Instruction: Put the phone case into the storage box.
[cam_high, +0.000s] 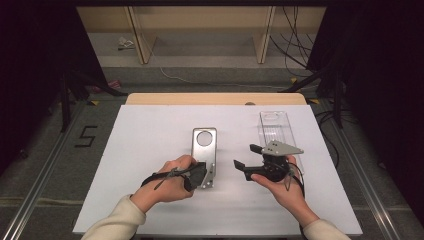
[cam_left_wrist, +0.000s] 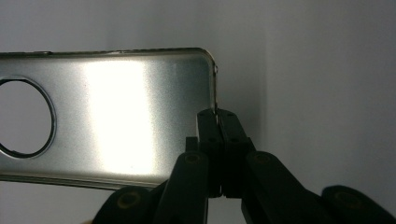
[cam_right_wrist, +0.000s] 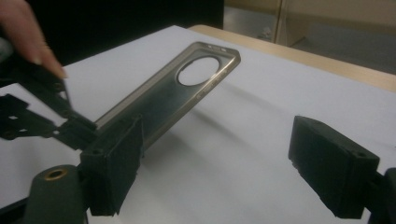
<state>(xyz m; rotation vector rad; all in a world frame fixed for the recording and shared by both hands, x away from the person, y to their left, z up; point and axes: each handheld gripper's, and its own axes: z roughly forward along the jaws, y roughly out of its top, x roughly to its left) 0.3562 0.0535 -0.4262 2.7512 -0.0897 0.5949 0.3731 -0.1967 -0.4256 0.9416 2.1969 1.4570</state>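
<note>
in the high view, the left gripper (cam_high: 204, 176) is clamped on the near short end of a flat silver metal plate with rounded corners and a round hole near its far end (cam_high: 204, 145). the plate runs straight away from the jaws across the white table top (cam_high: 150, 145). ahead of and to the left of this tool the white surface lies bare up to the wooden strip at the far edge (cam_high: 215, 98). the right gripper (cam_high: 247, 156), held in the other hand just to the right, has its jaws apart and pointing towards the plate, with a gap of bare table between. beyond this tool lies a clear plastic rectangular tray (cam_high: 275, 127), close to the table's right edge.

in the left gripper view, the black jaws meet on the thin lip of the plate's end, pads pressed together over the edge. the metal is smooth and brushed, with a bright glare band and a slightly raised rim. the round hole sits far to the left, and plain white surface lies to the right of the jaws.

in the right gripper view, the two blocky matte black pads stand wide apart with nothing between them. the plate rises tilted off the table ahead and left, its far end lifted, a shadow beneath it. the left gripper's fingers (cam_right_wrist: 70, 126) pinch its lower end.
</note>
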